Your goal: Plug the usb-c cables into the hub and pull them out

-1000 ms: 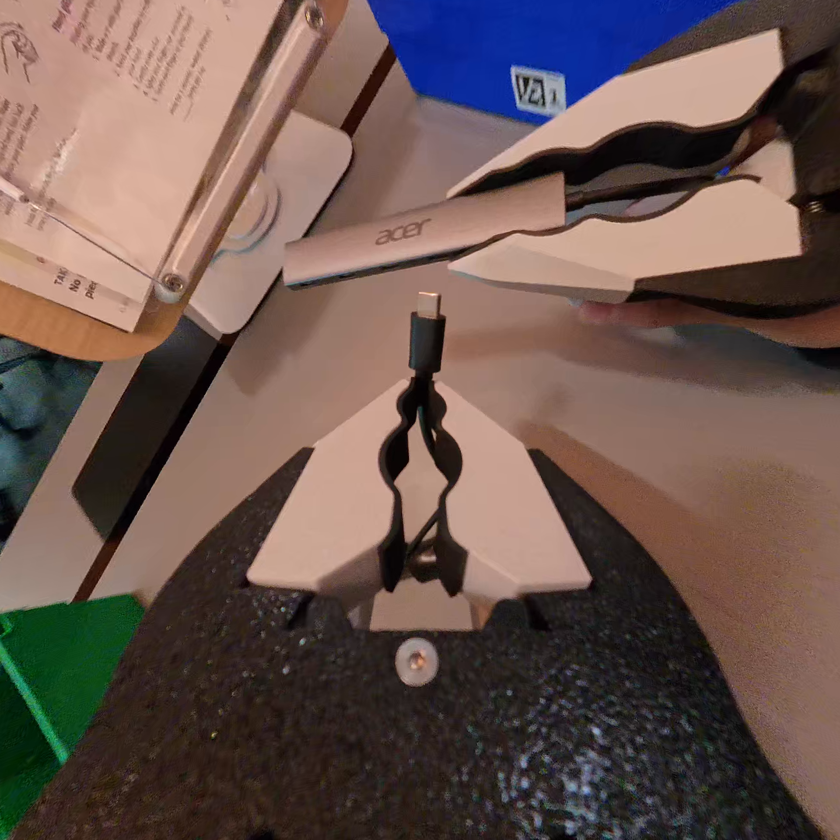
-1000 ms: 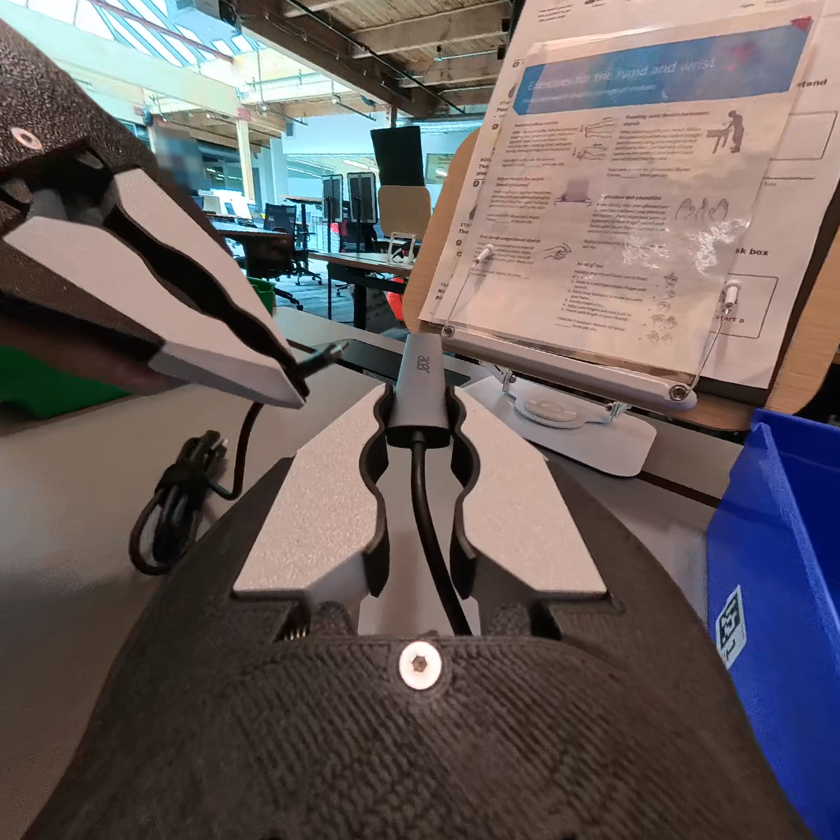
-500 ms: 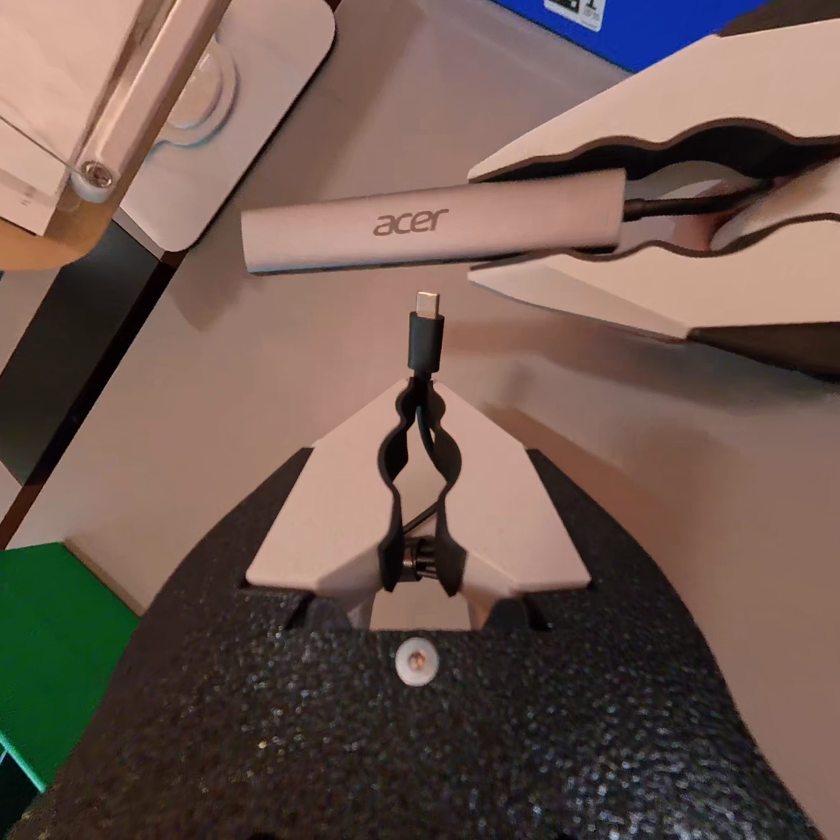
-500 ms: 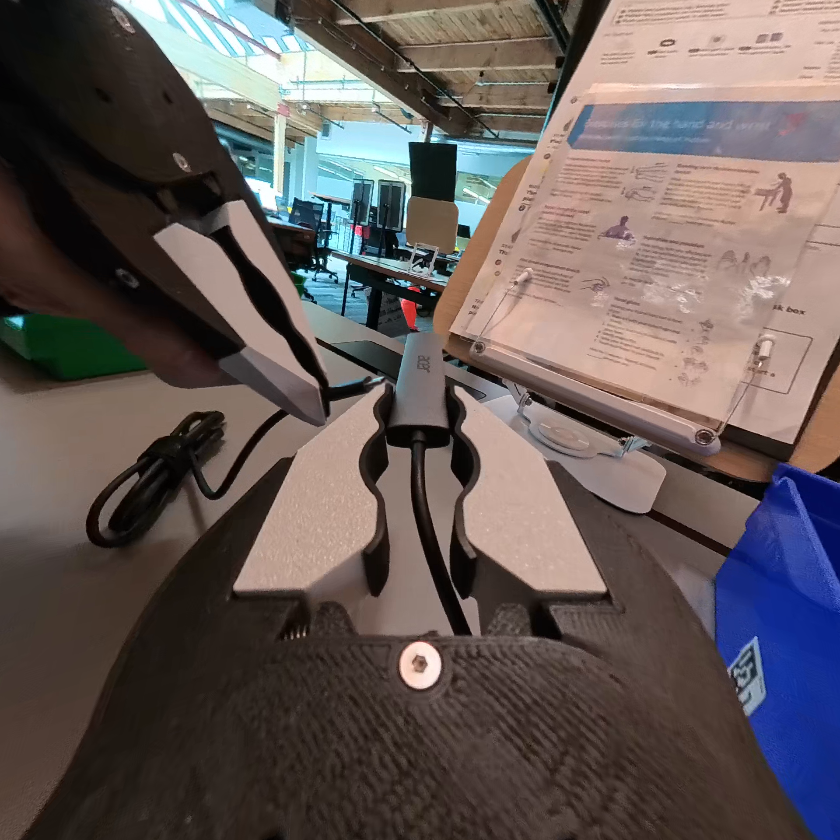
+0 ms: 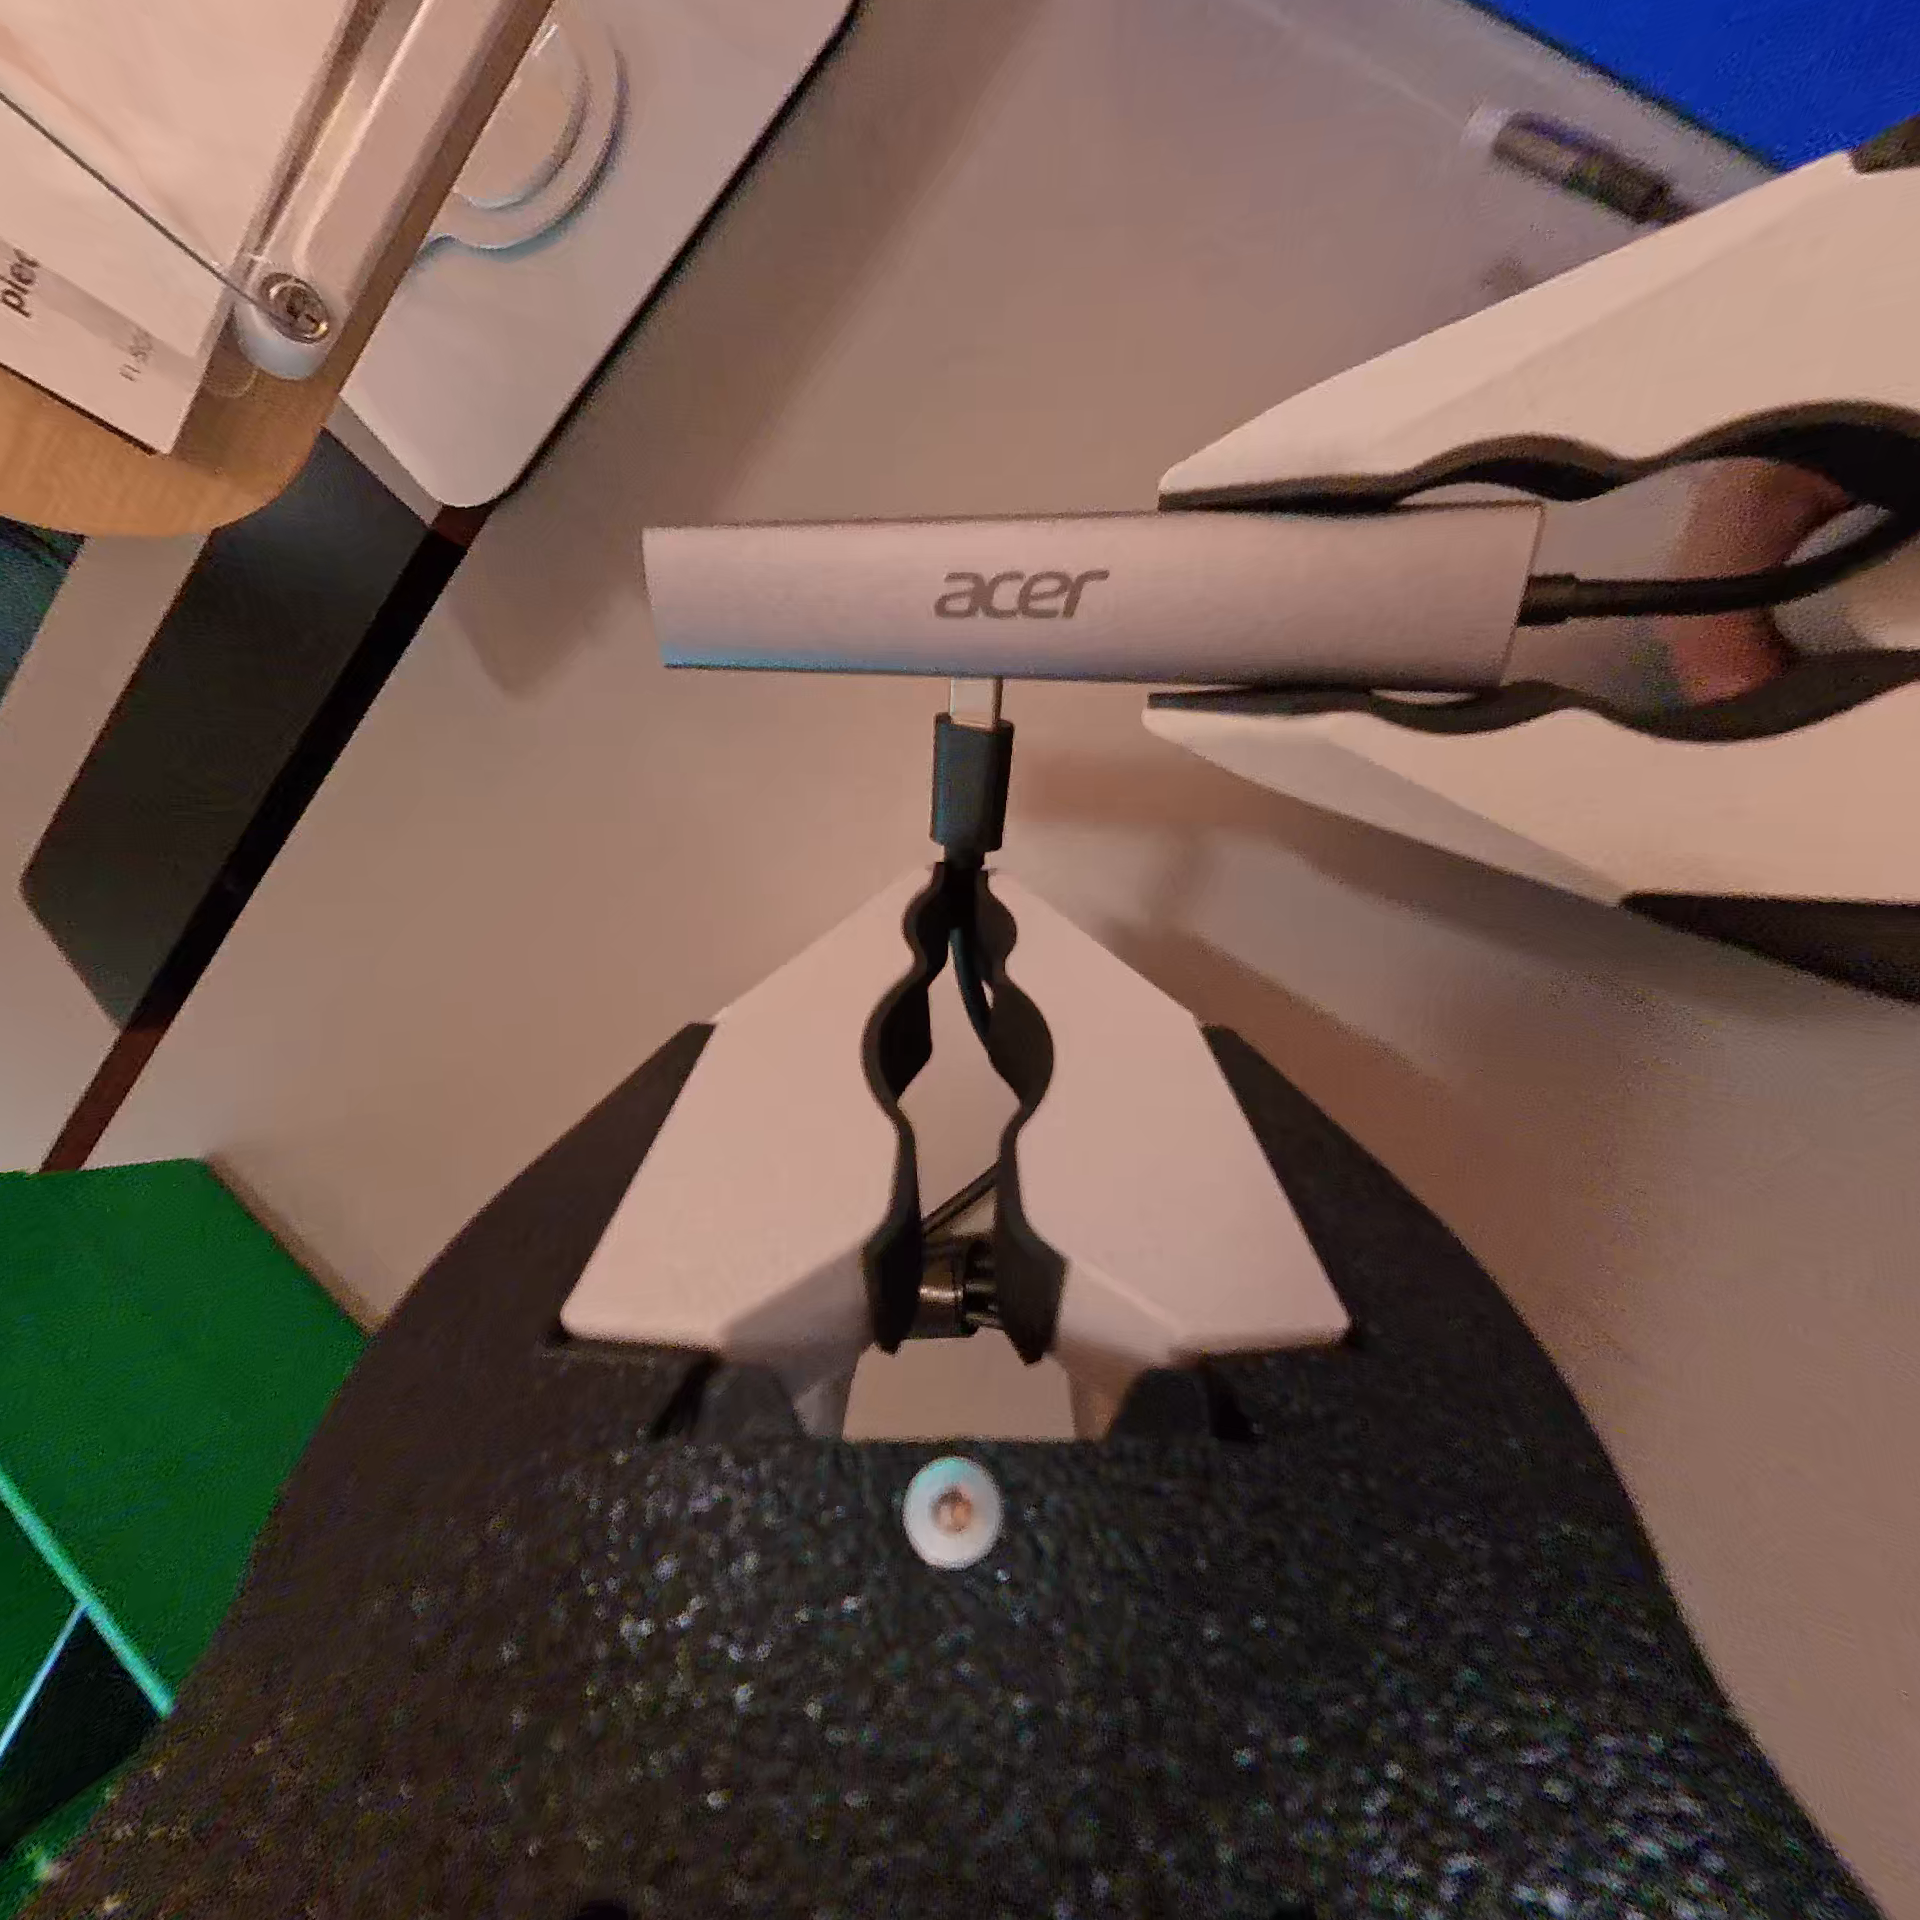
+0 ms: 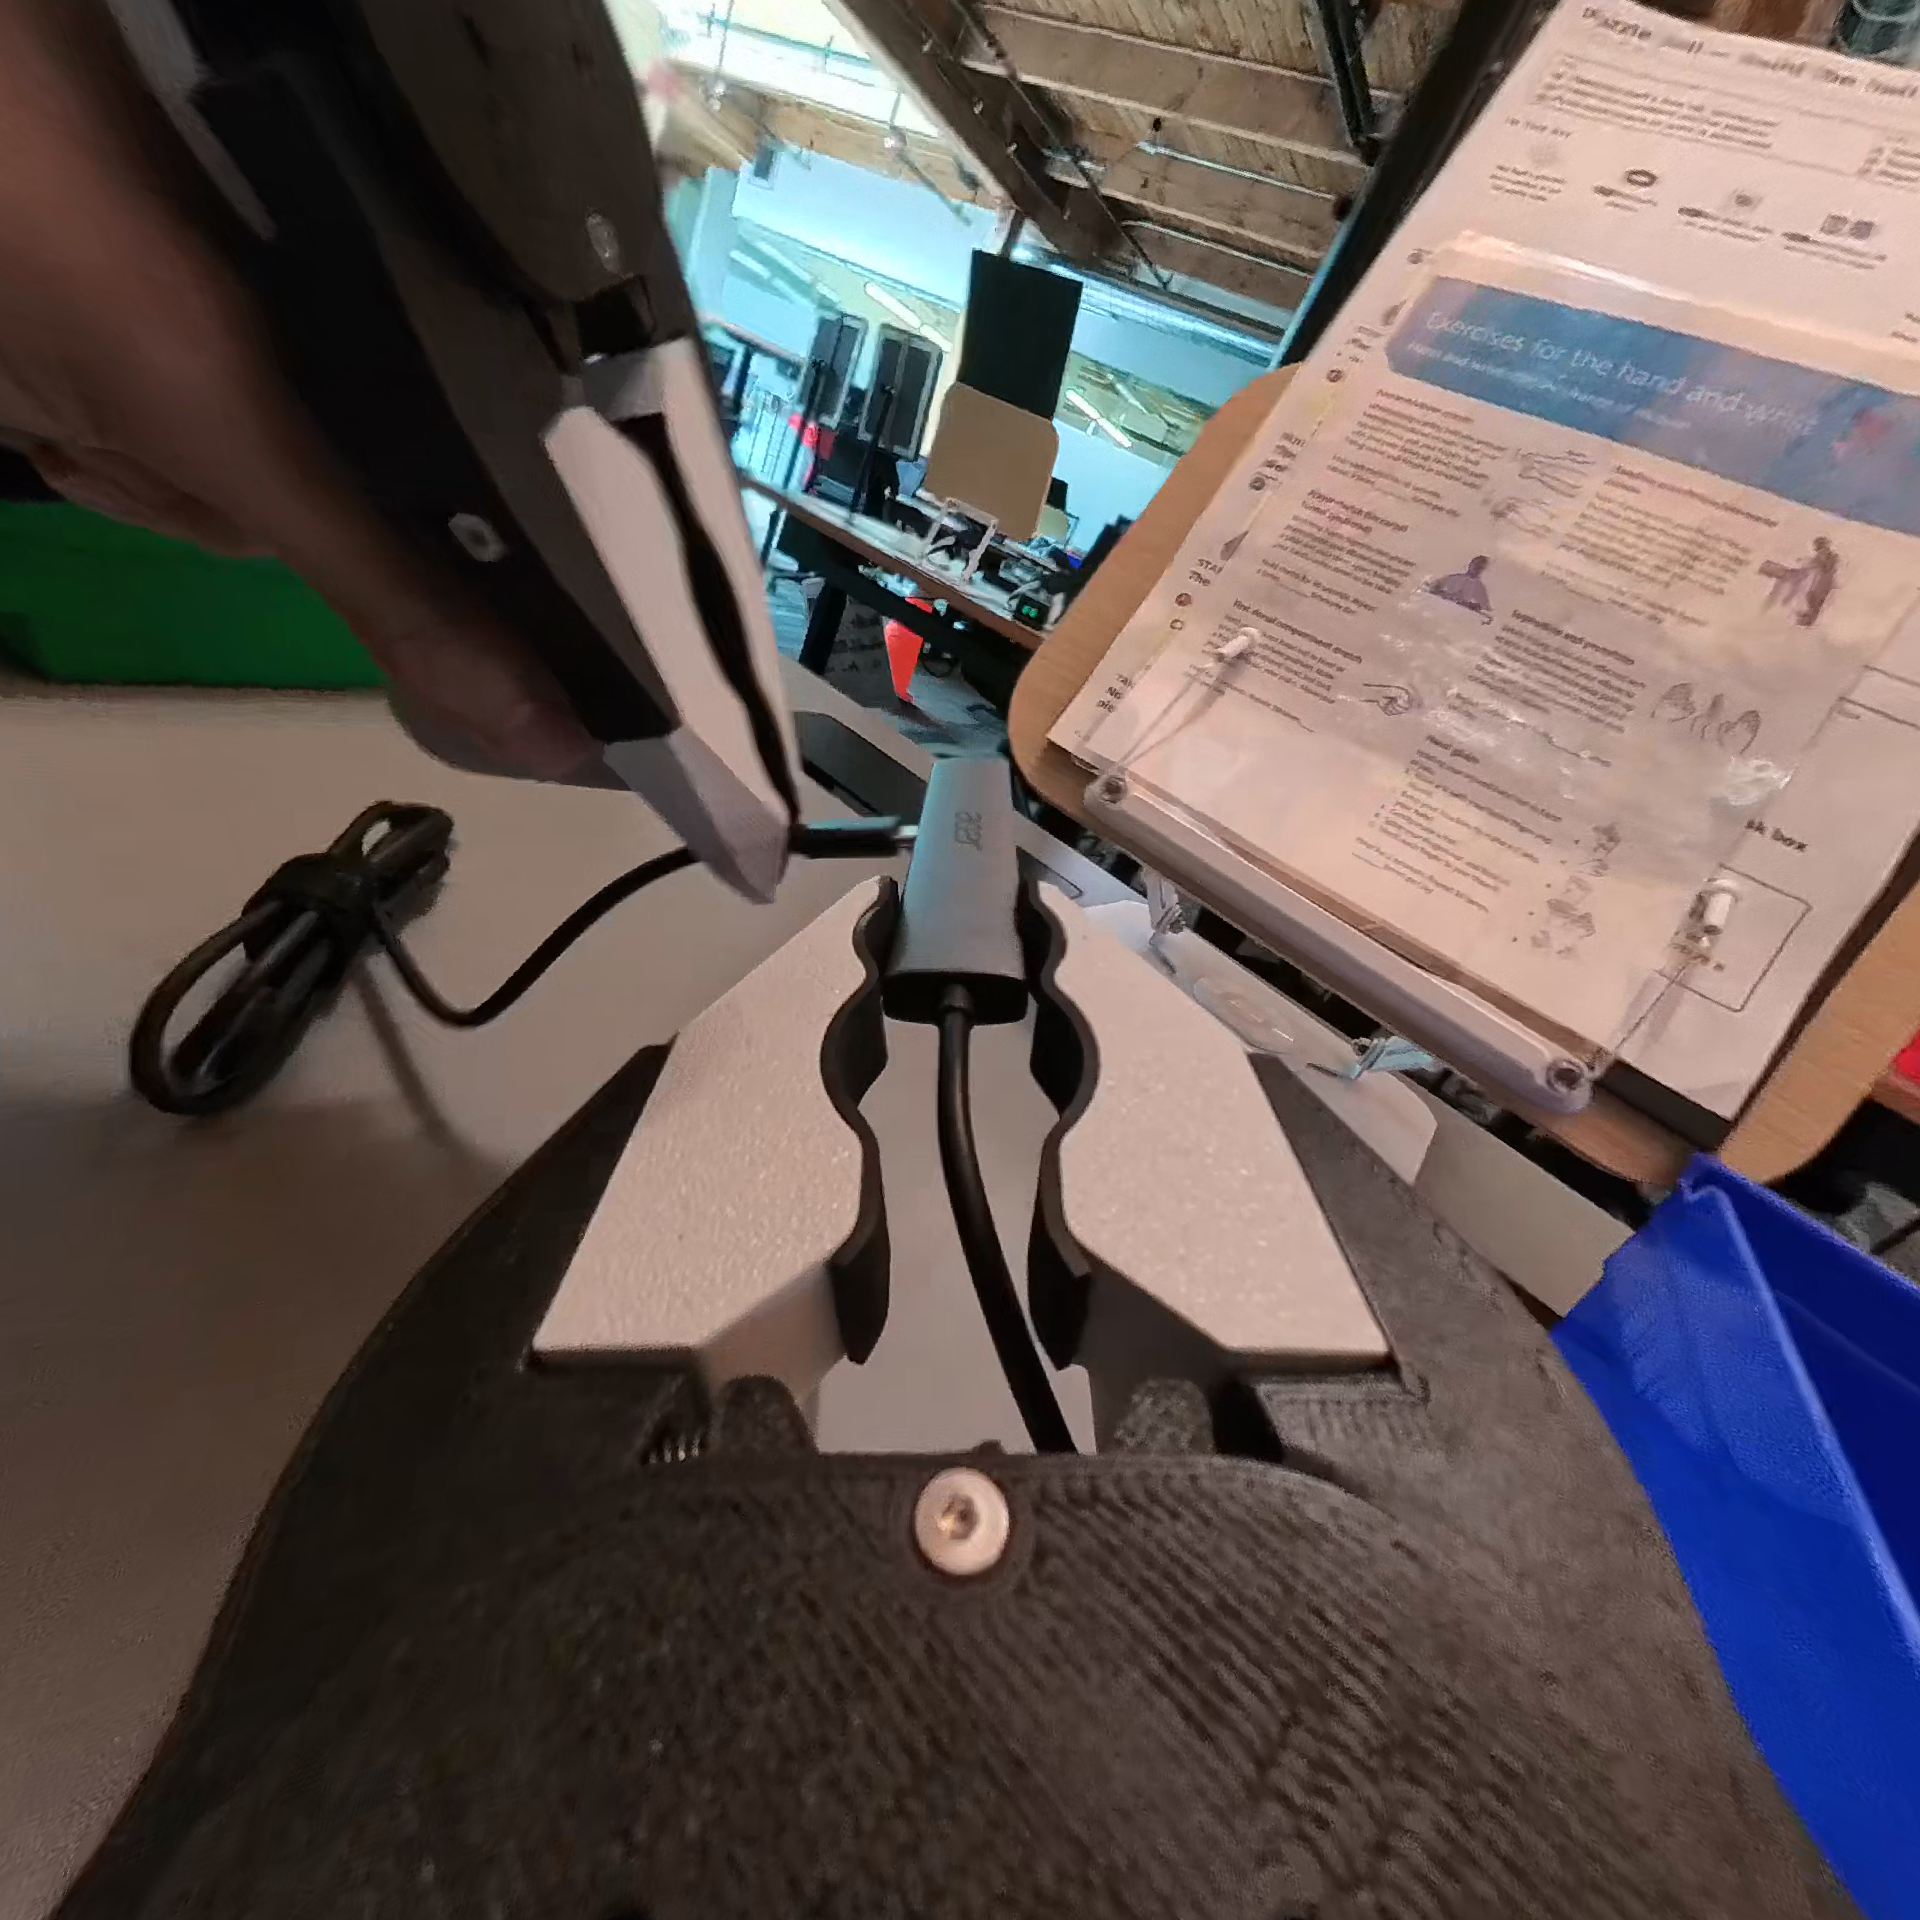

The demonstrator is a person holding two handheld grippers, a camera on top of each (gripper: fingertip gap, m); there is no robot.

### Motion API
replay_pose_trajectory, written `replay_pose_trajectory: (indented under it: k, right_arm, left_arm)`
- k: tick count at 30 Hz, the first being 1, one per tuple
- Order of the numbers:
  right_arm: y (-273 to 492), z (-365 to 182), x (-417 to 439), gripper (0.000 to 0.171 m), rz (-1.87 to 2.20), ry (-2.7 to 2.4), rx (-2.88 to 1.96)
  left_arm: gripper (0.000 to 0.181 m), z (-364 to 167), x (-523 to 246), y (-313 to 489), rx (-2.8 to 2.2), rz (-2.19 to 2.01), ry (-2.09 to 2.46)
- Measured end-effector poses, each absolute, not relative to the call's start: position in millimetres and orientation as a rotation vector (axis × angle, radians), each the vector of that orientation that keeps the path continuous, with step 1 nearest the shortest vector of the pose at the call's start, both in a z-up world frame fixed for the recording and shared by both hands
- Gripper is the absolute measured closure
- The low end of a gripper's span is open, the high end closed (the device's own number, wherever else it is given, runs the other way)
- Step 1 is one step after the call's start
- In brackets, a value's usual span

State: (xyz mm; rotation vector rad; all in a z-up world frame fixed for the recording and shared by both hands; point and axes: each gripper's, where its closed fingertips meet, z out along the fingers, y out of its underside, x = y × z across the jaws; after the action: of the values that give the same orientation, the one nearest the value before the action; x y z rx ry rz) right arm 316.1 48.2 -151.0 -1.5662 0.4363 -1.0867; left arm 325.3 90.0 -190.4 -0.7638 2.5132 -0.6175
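Left gripper (image 5: 966, 883) clamping usb-c cable (image 5: 971, 774), plug tip seemingly entering hub (image 5: 1081, 603) edge, right gripper (image 6: 951, 935) pinching hub

Behind the wooden document stand (image 6: 1122, 644) you have an open workshop hall: exposed timber ceiling beams (image 6: 1081, 135) above it, daylit windows (image 6: 821, 260) to its left, and long desks (image 6: 935, 571) with dark monitors (image 6: 883, 384) beyond.
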Motion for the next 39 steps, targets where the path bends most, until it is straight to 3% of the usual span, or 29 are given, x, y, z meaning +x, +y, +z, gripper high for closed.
replay_pose_trajectory:
  k: [1,16,22,23,26,29,32,36,39]
  right_arm:
    - [50.2,-151.8,315.8,0.149,-1.112,0.431,-1.579]
    - [49.4,-160.2,321.3,0.148,-0.995,0.501,-1.593]
    - [34.5,-157.3,329.0,0.149,-0.909,0.591,-1.491]
    - [31.1,-160.2,332.0,0.149,-0.916,0.623,-1.484]
    - [26.8,-159.2,333.1,0.149,-0.932,0.633,-1.476]
    - [23.2,-158.9,332.7,0.149,-0.910,0.645,-1.462]
    - [21.8,-158.0,331.2,0.149,-0.919,0.631,-1.460]
    - [23.7,-157.7,330.0,0.149,-0.924,0.614,-1.464]
    - [24.4,-157.9,330.0,0.149,-0.926,0.608,-1.467]
  left_arm:
    - [0.180,-190.0,325.9,90.7,-0.758,-0.590,2.496]
    - [0.181,-183.5,332.1,91.2,-0.655,-0.530,2.424]
    - [0.180,-174.3,333.6,74.3,-0.655,-0.799,2.421]
    - [0.177,-170.1,332.6,72.6,-0.657,-0.848,2.413]
    - [0.144,-145.4,322.4,82.5,-0.705,-0.959,2.409]
    - [0.145,-109.8,319.9,131.4,-0.781,-0.992,2.329]
    - [0.147,-94.1,329.8,236.8,-1.013,-0.803,2.155]
    - [0.146,-114.4,336.3,382.1,-1.446,-0.595,1.930]
    - [0.129,-149.9,350.7,448.2,-1.693,-0.547,1.794]
